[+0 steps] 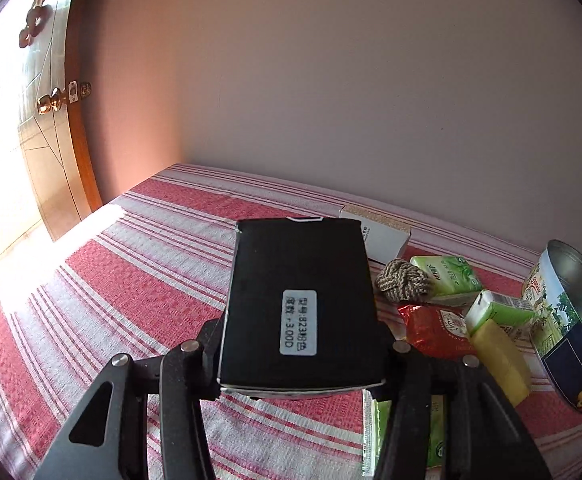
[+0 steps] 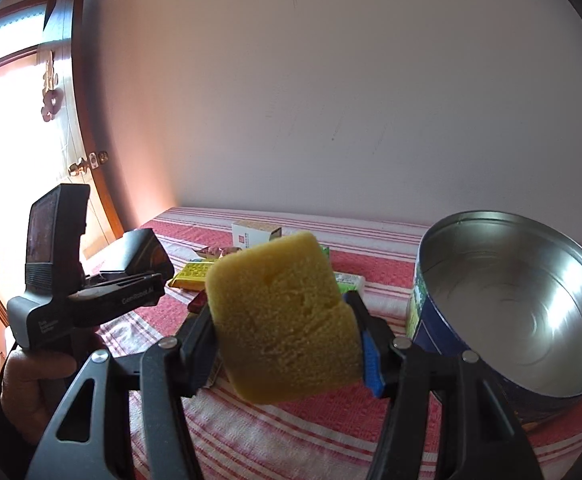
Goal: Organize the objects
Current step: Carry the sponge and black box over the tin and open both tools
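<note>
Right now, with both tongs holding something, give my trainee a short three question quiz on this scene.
1. True or false: the left tongs grip a black box.
2. What do the right tongs hold? A) rope knot B) yellow sponge C) green tissue pack
3. Fill in: the round tin beside the right tongs is tipped, and its inside looks ____.

Key: 1 true; 2 B, the yellow sponge; 3 empty.
</note>
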